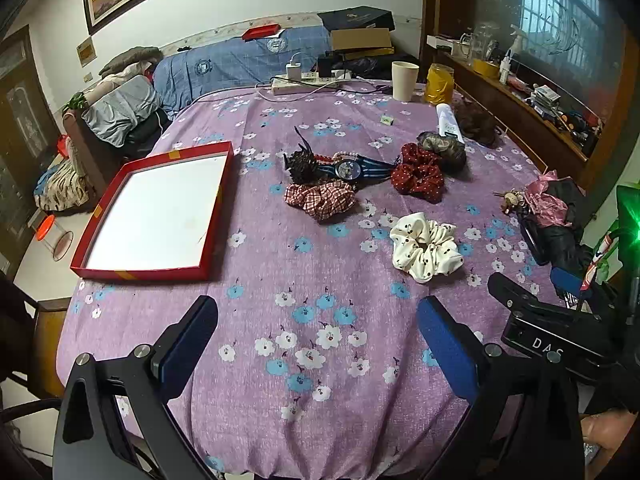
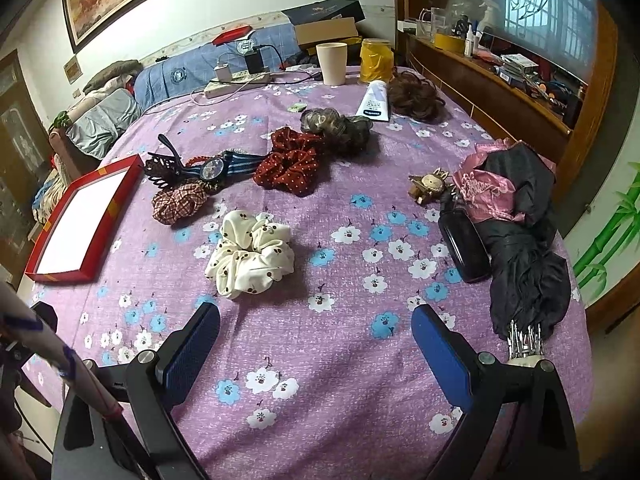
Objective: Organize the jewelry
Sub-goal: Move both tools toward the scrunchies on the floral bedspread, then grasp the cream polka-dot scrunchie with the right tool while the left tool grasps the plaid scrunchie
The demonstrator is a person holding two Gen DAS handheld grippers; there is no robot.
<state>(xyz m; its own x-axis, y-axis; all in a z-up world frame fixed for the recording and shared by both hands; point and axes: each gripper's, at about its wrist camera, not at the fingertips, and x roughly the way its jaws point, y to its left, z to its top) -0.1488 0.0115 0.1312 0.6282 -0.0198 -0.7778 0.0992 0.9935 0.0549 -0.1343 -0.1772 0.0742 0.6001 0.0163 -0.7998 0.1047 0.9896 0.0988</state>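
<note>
A red tray with a white floor (image 1: 160,212) lies at the left of the purple flowered table; it also shows in the right wrist view (image 2: 80,220). A white cherry-print scrunchie (image 1: 425,246) (image 2: 250,255) lies nearest. Behind it are a plaid scrunchie (image 1: 320,198) (image 2: 178,203), a striped watch (image 1: 352,169) (image 2: 216,169), a black hair claw (image 1: 302,164) (image 2: 162,168), a red dotted scrunchie (image 1: 418,178) (image 2: 290,165) and a brown scrunchie (image 1: 444,148) (image 2: 338,124). My left gripper (image 1: 316,316) is open and empty above the cloth. My right gripper (image 2: 316,320) is open and empty, just short of the white scrunchie.
A folded black umbrella with pink cloth (image 2: 520,240), a black case (image 2: 464,248) and a small figurine (image 2: 428,186) lie at the right. A cup (image 2: 332,63), yellow jar (image 2: 375,60), tube (image 2: 375,101), hairpiece (image 2: 416,96) and power strip (image 2: 236,82) stand at the back.
</note>
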